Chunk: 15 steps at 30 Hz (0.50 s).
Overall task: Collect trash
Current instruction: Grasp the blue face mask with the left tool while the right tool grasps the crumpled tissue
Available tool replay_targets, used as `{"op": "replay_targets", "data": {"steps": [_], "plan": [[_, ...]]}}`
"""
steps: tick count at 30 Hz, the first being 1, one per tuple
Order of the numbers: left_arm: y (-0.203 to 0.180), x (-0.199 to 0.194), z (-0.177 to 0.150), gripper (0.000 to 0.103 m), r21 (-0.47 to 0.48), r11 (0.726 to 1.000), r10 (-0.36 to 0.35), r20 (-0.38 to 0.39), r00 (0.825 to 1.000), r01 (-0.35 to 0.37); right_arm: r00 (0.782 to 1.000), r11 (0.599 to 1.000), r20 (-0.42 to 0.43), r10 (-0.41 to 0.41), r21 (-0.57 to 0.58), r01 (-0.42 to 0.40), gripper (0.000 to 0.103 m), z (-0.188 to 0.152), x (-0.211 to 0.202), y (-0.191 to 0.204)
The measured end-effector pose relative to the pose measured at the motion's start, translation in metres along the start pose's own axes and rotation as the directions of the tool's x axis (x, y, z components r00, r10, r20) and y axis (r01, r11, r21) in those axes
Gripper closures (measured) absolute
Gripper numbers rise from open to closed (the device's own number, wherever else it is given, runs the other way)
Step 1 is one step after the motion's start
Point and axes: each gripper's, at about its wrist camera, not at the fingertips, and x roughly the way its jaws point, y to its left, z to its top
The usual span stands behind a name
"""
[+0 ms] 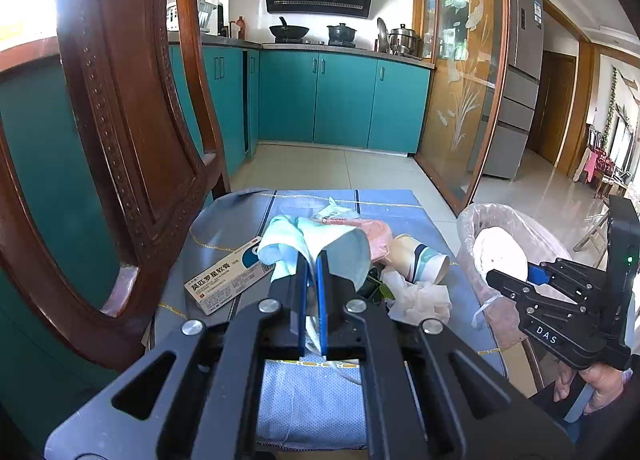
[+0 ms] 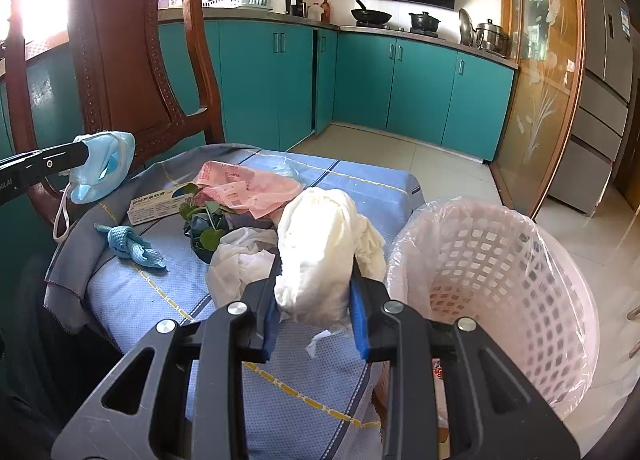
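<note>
In the teal kitchen, over the blue-clothed surface [image 2: 132, 300], my right gripper [image 2: 316, 300] clenches a white wad [image 2: 320, 252] beside the bin [image 2: 500, 256] at its right edge, my left gripper [image 1: 314, 272] grips a face mask [image 1: 320, 240]; I'd clear the rim before releasing.

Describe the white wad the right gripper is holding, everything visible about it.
The white wad looks like crumpled tissue or thin soft paper, off-white, bunched into a tall lump with twisted folds and a loose tail hanging below. The right gripper is shut on its lower part, blue pads pressing either side. It is lifted clear of the blue tablecloth, just left of the lined pink waste basket. In the left wrist view it shows against the basket's opening.
</note>
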Motion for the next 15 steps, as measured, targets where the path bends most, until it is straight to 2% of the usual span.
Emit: {"op": "replay_targets", "data": {"steps": [15], "plan": [[0.0058, -0.0074, 0.0005, 0.098, -0.015, 1.0, -0.008, 0.016, 1.0, 0.008, 1.0, 1.0, 0.015, 0.0, 0.013, -0.001, 0.073, 0.0018, -0.0027, -0.001]]}}
